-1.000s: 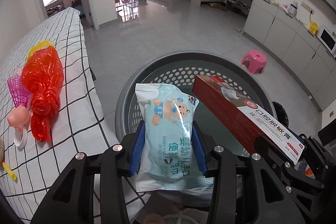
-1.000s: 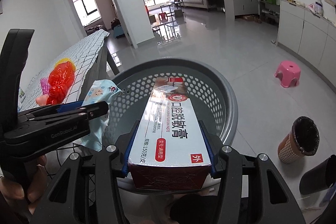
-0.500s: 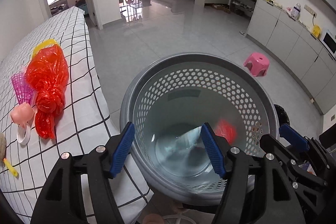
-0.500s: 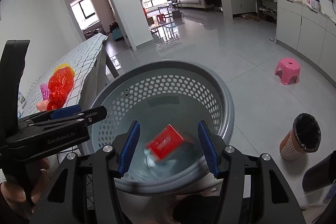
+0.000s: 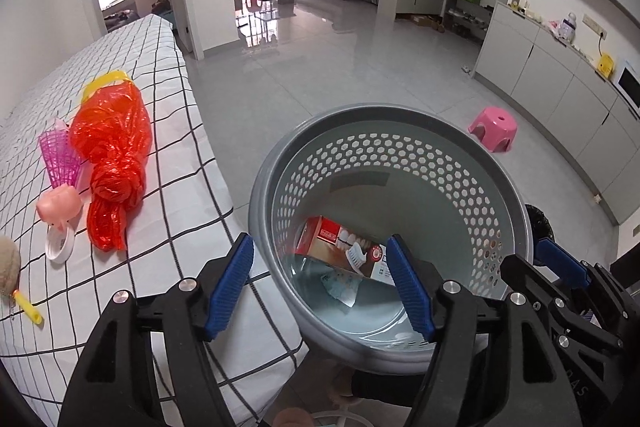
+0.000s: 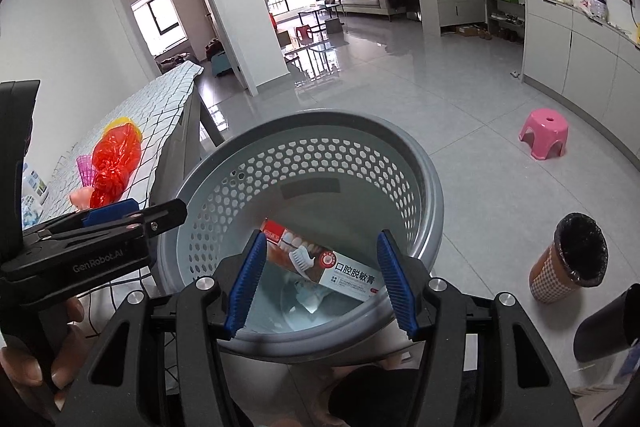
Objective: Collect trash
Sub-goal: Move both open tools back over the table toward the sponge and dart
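Observation:
A grey perforated basket (image 5: pixel 400 131) (image 6: pixel 332 131) stands on the floor beside the table. Inside it lie a red toothpaste box (image 5: pixel 340 241) (image 6: pixel 320 259) and a pale blue wipes packet (image 5: pixel 340 285) (image 6: pixel 310 297), partly under the box. My left gripper (image 5: pixel 320 287) is open and empty above the basket's near rim; it also shows from the side in the right wrist view (image 6: pixel 132 219). My right gripper (image 6: pixel 320 287) is open and empty over the basket; its blue pads (image 5: pixel 560 263) show at the right of the left wrist view.
The checked tablecloth table (image 5: pixel 168 187) holds a red plastic bag (image 5: pixel 112 155), a pink mesh item (image 5: pixel 60 159), a pink toy (image 5: pixel 60 205), and a white ring (image 5: pixel 60 247). A pink stool (image 6: pixel 544 139) and a lined bin (image 6: pixel 572 259) stand on the floor.
Both grippers opened. The wipes packet and the toothpaste box dropped from them into the basket, where they now lie still.

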